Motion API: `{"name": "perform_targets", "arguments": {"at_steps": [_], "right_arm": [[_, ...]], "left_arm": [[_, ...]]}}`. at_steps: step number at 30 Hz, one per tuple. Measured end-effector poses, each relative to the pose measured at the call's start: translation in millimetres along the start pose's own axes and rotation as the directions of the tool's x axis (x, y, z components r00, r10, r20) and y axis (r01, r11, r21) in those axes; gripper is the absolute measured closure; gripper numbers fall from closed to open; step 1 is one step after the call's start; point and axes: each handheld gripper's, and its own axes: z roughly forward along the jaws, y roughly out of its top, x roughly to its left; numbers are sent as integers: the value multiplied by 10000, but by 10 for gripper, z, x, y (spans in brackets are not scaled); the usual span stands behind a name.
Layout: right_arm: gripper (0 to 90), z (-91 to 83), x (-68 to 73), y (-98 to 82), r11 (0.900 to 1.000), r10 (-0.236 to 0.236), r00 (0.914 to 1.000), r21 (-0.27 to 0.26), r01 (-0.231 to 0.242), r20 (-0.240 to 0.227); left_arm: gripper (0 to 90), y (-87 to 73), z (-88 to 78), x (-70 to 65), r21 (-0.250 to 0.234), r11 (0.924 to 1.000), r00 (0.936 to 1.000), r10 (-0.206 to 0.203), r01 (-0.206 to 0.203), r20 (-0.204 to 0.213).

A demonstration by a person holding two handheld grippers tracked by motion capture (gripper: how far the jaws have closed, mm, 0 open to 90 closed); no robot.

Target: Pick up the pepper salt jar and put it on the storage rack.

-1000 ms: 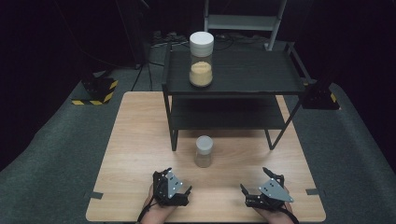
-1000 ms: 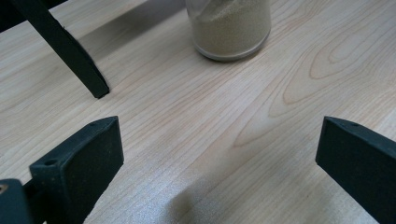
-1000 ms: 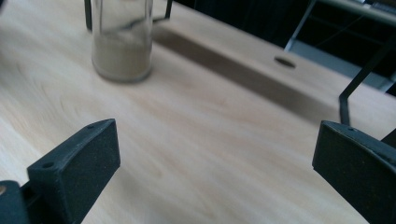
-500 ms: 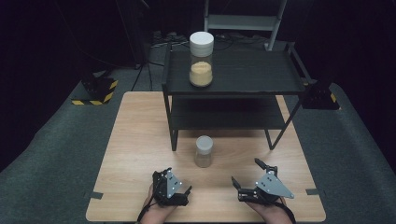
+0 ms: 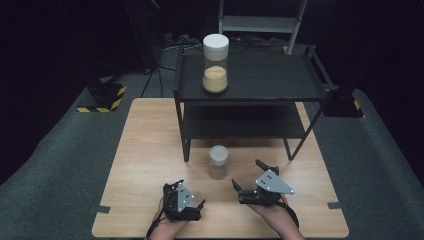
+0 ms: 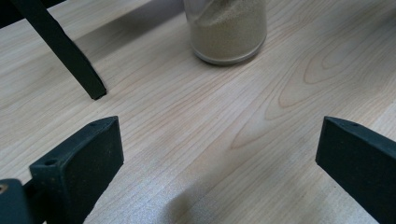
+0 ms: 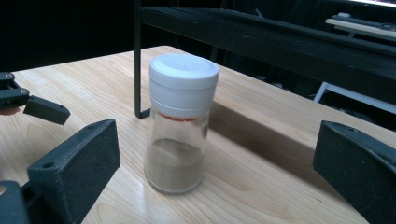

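A small jar (image 5: pixel 218 161) stands on the table (image 5: pixel 145 150) before the shelf rack (image 5: pixel 250 80), whose top bears a taller jar (image 5: pixel 215 62).

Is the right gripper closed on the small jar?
No, the right gripper has its jaws wide apart, with the small jar standing untouched on the table.

My left gripper (image 5: pixel 186 201) is black, blocky, with a grey three-cornered plate on top. My right gripper (image 5: pixel 252 181) wears the same kind of grey plate, dotted with small dark screw marks. Seen close, my jaws are matt black wedges with a grainy surface, each with a small round hole near its edge.
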Motion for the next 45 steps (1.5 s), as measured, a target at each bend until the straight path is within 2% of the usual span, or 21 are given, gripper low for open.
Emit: {"name": "perform_targets", "arguments": {"at_steps": [9,20,26,29,32,39,45], "right_arm": [[0,295,16,31,9998,169,9990,137,-164,-423],[0,562,52,44,9997,199,9987,164,-192,-475],[0,690,51,18,9994,358,9972,45,-356,-662],[41,732,54,-2,9990,445,9968,-6,-447,-666],[91,770,39,-45,9970,751,9948,-118,-761,-693],[209,861,-39,-115,9936,1091,9885,-164,-1114,-1049],[269,907,-56,-169,9905,1280,9849,-356,-1330,-1162]], "left_arm": [[9,-1,-1,2,-11,10000,9999,91,-91,58],[9,-6,-2,19,-29,10000,9999,-39,39,98],[9,-10,-4,17,-59,10000,9999,70,-69,121],[9,-13,-4,17,-75,10000,9999,51,-50,125],[9,-14,-5,15,-79,10000,9999,45,-44,115],[9,-16,-8,17,-81,10000,9999,54,-52,140],[9,-20,-13,24,-95,9999,9999,49,-47,149]]}}
